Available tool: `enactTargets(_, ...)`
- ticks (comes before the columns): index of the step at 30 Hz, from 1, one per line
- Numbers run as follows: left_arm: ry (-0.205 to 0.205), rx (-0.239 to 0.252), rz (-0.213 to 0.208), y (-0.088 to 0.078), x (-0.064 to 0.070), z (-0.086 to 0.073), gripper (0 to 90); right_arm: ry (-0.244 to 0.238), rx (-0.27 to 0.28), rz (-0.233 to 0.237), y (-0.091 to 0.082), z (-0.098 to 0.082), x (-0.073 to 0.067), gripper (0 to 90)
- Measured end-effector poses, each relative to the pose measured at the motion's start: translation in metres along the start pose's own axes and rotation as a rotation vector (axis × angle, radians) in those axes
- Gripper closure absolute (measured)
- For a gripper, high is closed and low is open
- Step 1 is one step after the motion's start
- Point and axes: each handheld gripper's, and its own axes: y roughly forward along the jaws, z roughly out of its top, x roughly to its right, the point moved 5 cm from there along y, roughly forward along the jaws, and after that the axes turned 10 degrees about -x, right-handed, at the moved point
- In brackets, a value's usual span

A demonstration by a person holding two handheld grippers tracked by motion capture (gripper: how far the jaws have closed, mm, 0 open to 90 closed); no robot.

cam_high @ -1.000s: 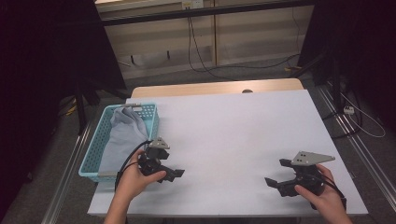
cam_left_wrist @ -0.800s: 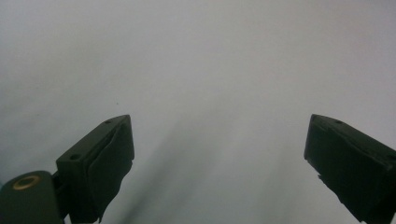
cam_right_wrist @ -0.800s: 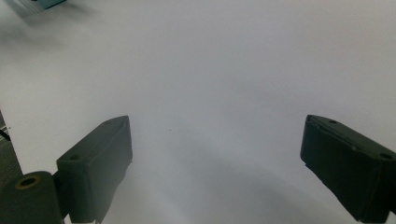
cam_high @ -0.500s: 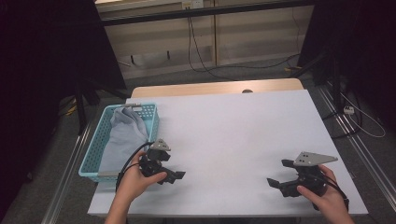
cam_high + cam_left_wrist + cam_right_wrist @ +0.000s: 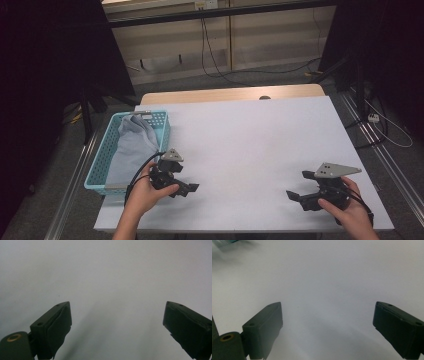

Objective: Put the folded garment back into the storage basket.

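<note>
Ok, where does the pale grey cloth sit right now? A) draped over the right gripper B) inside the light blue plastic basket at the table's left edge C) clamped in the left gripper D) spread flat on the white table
B: the high view shows the pale grey cloth bunched inside the light blue plastic basket, while the left gripper and right gripper are both open over bare white table.

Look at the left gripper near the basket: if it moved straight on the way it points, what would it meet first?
The left gripper points rightwards over the white table, its jaws open and empty. It would probably meet only bare tabletop; the right gripper sits far across, likely nearer the person than that line.
</note>
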Motion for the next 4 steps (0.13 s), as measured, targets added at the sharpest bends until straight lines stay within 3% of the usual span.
enactTargets(4,0.004,-0.001,-0.001,-0.0001,-0.0001,0.0002,8.6,0.001,0.003,-0.001,-0.0001,0.0000,0.0004,9.1)
